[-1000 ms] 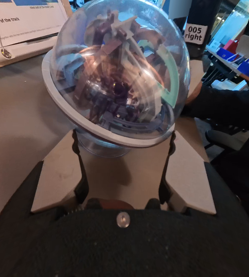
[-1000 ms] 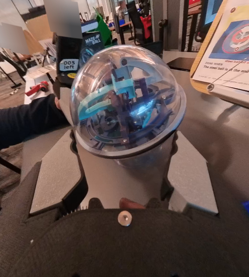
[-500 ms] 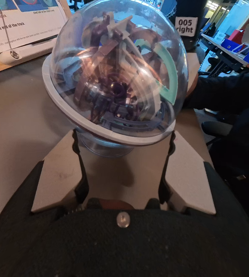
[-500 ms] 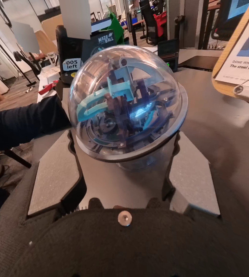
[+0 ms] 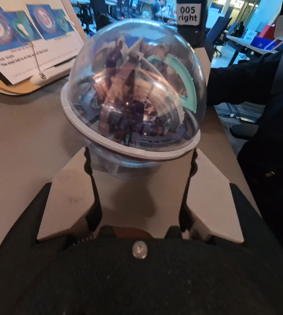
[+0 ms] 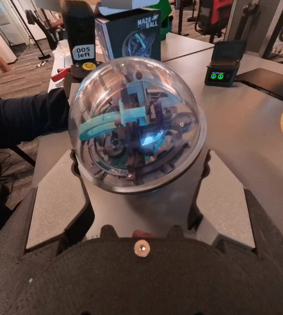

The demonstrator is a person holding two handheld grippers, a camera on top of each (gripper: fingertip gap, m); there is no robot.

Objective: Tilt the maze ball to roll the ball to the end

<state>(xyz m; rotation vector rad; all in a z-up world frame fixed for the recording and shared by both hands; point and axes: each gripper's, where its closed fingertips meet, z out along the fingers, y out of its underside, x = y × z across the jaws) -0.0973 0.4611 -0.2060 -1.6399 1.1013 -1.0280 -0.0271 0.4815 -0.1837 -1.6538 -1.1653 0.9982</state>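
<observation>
The maze ball [image 5: 134, 88] is a clear sphere with a white ring and purple, brown and teal tracks inside. It is tilted, its ring lower on the right in the left wrist view. My left gripper [image 5: 140, 153] clasps it from one side, fingers spread wide under the ring. My right gripper [image 6: 140, 156] clasps the maze ball [image 6: 134, 122] from the opposite side. A small shiny bead [image 6: 181, 124] shows on a track; I cannot tell if it is the steel ball. Each gripper's body shows behind the sphere: the right [image 5: 187, 15], the left [image 6: 83, 51].
The grey table [image 5: 18, 136] lies under the ball. A clipboard with an instruction sheet [image 5: 26, 42] stands at its back left. The toy's box [image 6: 134, 34] and a small black device with green lights [image 6: 222, 68] stand behind. Dark sleeves [image 5: 248, 81] [image 6: 18, 119] reach in.
Both grippers have swung round with the ball still clasped. The clipboard has come further into the left view and left the right view, where the box and device now show. The ring's tilt has changed.
</observation>
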